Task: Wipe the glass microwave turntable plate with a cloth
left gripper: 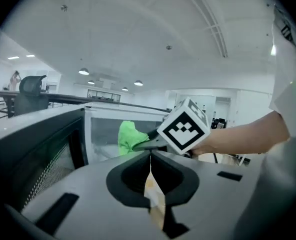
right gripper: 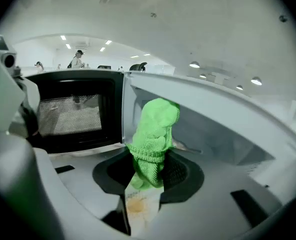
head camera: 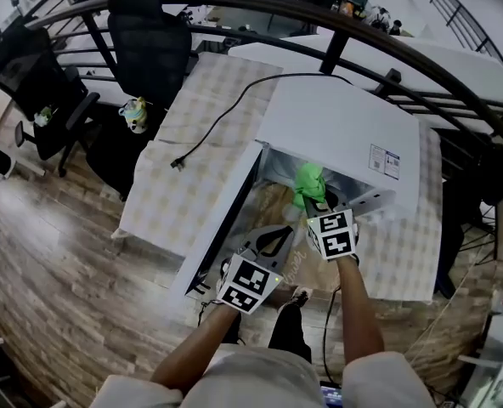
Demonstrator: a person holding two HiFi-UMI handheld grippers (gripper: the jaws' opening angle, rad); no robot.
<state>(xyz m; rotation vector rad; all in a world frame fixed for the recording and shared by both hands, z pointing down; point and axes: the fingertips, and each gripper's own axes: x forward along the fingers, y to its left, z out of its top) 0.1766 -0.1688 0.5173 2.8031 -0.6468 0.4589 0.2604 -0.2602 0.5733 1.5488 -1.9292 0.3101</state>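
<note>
A white microwave point(head camera: 336, 126) stands on the table with its door point(head camera: 222, 219) swung open to the left. My right gripper point(head camera: 309, 201) is at the mouth of the cavity, shut on a bright green cloth point(head camera: 309, 179) that sticks up out of its jaws point(right gripper: 155, 134). My left gripper point(head camera: 279, 240) is lower and to the left, beside the open door, with its jaws pressed together on nothing point(left gripper: 150, 156). From there the green cloth point(left gripper: 129, 136) shows in front of the cavity. I cannot clearly make out the glass turntable plate inside the cavity.
The table carries a checked cover point(head camera: 192, 143), and a black power cord point(head camera: 226, 117) lies across it. The door's mesh window point(right gripper: 70, 114) is to the left of my right gripper. Black office chairs point(head camera: 149, 32) and a curved black railing point(head camera: 421, 66) stand behind.
</note>
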